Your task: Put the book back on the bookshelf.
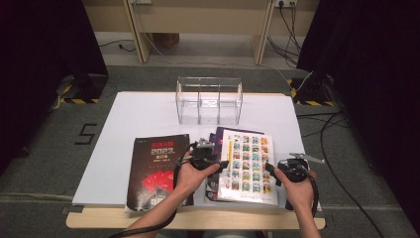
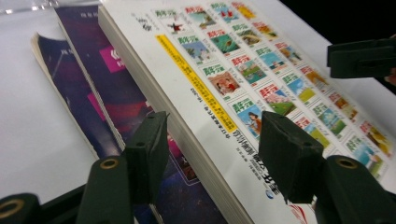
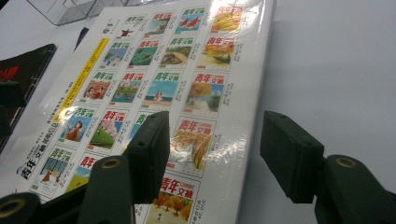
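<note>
A white book (image 1: 247,163) with a grid of small colour pictures on its cover lies on top of purple books (image 1: 214,136) at the table's front middle. My left gripper (image 1: 221,164) is at the book's left edge. In the left gripper view its jaws (image 2: 215,126) stand open astride the spine of the white book (image 2: 261,60), without pressing on it. My right gripper (image 1: 270,168) is at the book's right edge. It stands open too (image 3: 215,126), one jaw over the cover (image 3: 173,60) and the other over the bare table.
A black book (image 1: 156,168) lies flat to the left of the stack, under my left wrist. A clear plastic divided holder (image 1: 209,99) stands at the back middle of the white table sheet (image 1: 143,114). Cables trail from both grippers toward the front edge.
</note>
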The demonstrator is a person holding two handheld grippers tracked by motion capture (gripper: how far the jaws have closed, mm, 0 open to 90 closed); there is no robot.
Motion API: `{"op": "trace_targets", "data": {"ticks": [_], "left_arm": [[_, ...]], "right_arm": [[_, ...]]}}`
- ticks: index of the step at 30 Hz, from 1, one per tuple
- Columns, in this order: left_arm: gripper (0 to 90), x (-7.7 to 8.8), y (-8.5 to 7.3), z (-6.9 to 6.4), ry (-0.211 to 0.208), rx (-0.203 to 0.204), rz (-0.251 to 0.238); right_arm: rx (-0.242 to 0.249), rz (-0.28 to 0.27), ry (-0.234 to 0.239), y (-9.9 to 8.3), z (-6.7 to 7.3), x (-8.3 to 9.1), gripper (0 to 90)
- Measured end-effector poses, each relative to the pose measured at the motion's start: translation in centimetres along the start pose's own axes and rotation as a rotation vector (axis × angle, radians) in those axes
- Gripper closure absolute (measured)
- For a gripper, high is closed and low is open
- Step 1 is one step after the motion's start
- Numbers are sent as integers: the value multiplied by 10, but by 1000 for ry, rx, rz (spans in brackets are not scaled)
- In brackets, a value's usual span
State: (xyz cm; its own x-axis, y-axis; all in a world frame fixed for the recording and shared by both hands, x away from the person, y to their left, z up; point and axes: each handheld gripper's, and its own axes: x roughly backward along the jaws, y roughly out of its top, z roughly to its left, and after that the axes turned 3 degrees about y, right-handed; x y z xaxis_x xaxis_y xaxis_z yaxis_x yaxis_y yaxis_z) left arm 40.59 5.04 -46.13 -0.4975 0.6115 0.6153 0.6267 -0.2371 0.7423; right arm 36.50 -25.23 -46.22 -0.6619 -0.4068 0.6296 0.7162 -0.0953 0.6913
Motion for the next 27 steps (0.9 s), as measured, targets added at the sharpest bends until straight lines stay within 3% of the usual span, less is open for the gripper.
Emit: {"op": "trace_targets", "data": {"ticks": [12,19,27], "left_arm": [[432,-16,-3,-1,-23,64,14],[454,-21,3,8,-38,104,10],[493,-23,9,11,-30,122,33]], "right_arm": [[-11,31,14,1,-1,-4,424],[-32,62,23,4,-5,-9,422],[-62,69,44,3,-6,-16,412]]}}
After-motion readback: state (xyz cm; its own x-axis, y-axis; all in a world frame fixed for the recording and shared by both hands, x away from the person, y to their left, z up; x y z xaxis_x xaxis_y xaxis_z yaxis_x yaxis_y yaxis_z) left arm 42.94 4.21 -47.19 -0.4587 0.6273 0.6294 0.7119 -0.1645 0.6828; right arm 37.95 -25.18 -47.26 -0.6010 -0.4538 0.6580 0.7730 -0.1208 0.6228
